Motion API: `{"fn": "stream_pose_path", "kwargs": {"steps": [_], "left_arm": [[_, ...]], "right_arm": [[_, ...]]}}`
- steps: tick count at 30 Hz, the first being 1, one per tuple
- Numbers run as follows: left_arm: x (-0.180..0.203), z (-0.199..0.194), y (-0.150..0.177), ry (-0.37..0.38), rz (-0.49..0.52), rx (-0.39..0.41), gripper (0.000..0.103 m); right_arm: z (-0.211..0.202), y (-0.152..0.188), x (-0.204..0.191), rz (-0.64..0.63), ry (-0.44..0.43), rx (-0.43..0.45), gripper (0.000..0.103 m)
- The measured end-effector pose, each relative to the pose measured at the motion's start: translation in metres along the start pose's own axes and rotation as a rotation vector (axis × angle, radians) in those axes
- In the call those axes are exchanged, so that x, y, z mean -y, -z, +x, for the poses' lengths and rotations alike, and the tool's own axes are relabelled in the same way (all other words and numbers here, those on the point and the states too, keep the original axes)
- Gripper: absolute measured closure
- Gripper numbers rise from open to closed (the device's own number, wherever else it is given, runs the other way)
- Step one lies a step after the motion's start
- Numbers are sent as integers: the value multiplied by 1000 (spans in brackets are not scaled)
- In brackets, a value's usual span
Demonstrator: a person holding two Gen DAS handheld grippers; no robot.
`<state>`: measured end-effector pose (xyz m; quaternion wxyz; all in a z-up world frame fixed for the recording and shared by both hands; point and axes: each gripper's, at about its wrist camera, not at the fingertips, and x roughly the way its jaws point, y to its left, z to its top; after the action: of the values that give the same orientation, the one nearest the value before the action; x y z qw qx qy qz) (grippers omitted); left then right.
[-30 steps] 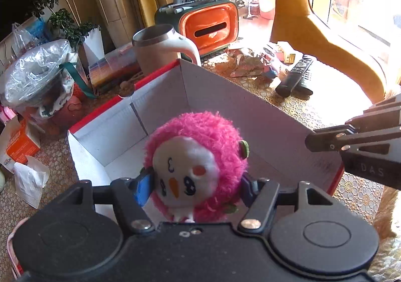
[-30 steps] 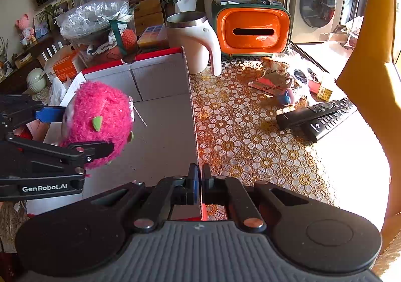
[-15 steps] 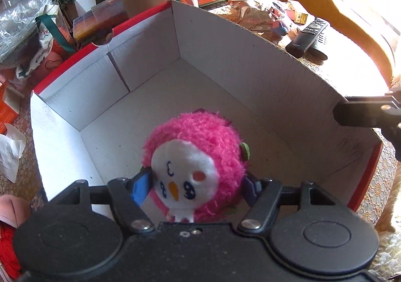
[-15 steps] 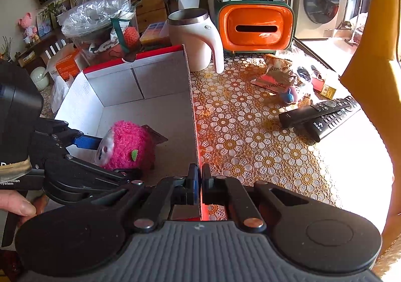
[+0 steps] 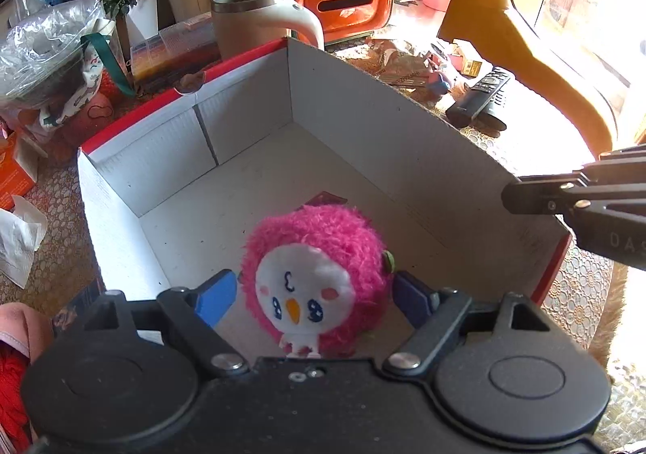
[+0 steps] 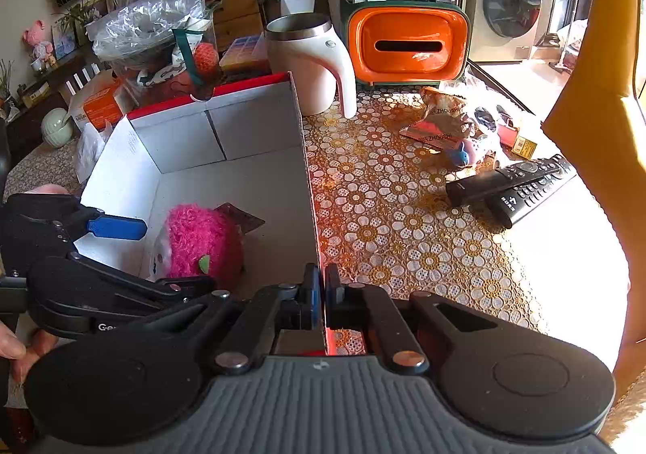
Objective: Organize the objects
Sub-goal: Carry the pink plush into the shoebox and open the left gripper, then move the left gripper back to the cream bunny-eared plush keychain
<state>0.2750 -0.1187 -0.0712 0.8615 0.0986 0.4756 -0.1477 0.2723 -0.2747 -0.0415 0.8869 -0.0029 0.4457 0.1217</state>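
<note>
A fluffy pink plush toy [image 5: 315, 276] with a white face sits on the floor of a white cardboard box with a red rim [image 5: 403, 139]. My left gripper [image 5: 313, 294] is open around it, blue pads apart from its sides. The toy [image 6: 202, 244] and box [image 6: 258, 123] also show in the right wrist view. My right gripper [image 6: 321, 292] is shut on the box's right wall at its near end.
Behind the box stand a cream mug [image 6: 311, 62], an orange tissue holder [image 6: 405, 44] and plastic bags [image 5: 44, 50]. Two black remotes [image 6: 512, 183], snack packets [image 6: 440, 117] and small items lie on the flowered tablecloth to the right.
My left gripper lowered the plush toy into the box and opened, letting it go. The right gripper kept its hold on the box wall.
</note>
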Motion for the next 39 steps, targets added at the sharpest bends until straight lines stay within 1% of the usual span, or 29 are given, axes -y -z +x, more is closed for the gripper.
{"fn": "stream_pose_path", "kwargs": {"steps": [6, 11, 17, 20, 25, 30, 39], "left_arm": [[-14, -43, 8, 17, -27, 87, 20], [-33, -80, 18, 1, -50, 151, 21], [-67, -115, 42, -51, -101, 202, 21], [-84, -126, 56, -85, -133, 215, 20], [-106, -131, 83, -124, -186, 213, 15], [-118, -124, 106, -153, -221, 207, 5], [-124, -89, 148, -154, -245, 180, 4]], "right_arm": [[0, 0, -1, 6, 8, -5, 100], [0, 0, -4, 5, 22, -4, 100], [0, 0, -5, 8, 28, -7, 100], [0, 1, -5, 5, 30, -6, 100], [0, 1, -6, -1, 34, -8, 100], [2, 1, -8, -9, 44, -12, 100], [2, 0, -11, -15, 56, -17, 100]]}}
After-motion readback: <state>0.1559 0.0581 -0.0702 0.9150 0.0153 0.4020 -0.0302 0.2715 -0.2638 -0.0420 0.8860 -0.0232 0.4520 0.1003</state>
